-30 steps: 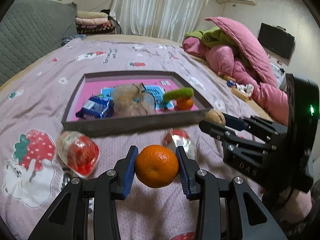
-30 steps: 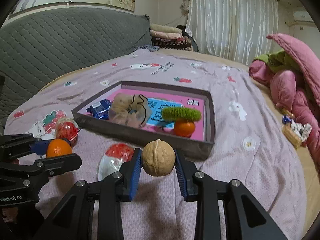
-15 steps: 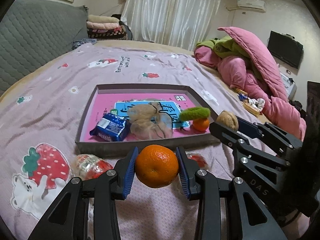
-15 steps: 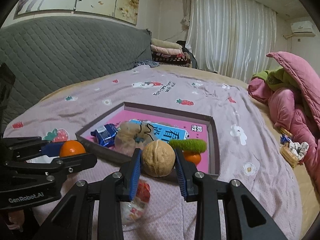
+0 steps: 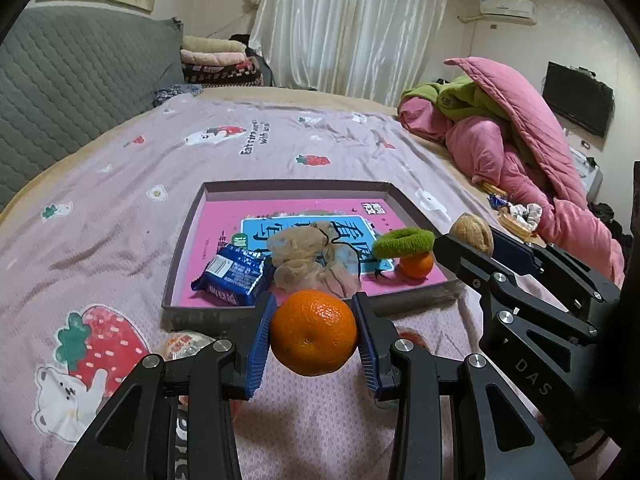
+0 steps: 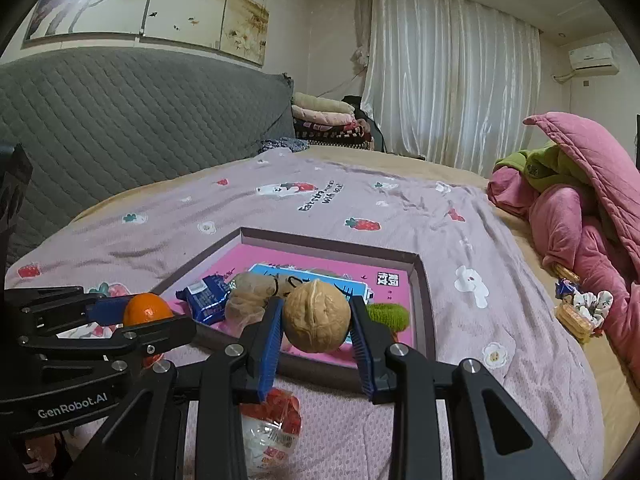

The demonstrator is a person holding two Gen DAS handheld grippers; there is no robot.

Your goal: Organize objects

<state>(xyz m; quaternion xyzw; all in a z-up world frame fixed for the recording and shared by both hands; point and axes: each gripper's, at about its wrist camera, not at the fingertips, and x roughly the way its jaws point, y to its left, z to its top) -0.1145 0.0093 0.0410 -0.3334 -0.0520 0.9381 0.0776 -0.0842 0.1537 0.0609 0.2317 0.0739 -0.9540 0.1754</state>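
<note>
My left gripper (image 5: 314, 334) is shut on an orange mandarin (image 5: 313, 332), held above the bed just in front of the shallow grey tray (image 5: 180, 254) with a pink bottom. My right gripper (image 6: 316, 326) is shut on a walnut (image 6: 317, 317), beside the left one, near the tray's front right. The walnut (image 5: 471, 235) and right gripper also show at the right of the left wrist view. Inside the tray lie a blue snack packet (image 5: 234, 274), a beige mesh pouch (image 5: 310, 262), a green hair tie (image 5: 402, 242) and a small orange (image 5: 417, 266).
Two clear packets with red contents (image 6: 272, 426) (image 5: 186, 344) lie on the pink strawberry bedspread (image 5: 120, 200) before the tray. A heap of pink and green bedding (image 5: 520, 140) fills the right. A grey padded headboard (image 6: 120, 120) stands at the left. Snacks (image 6: 576, 312) lie at the bed's right edge.
Both grippers have risen a little and tilted up with their loads, so the tray and packets sit lower and nearer in view. Grips are unchanged.
</note>
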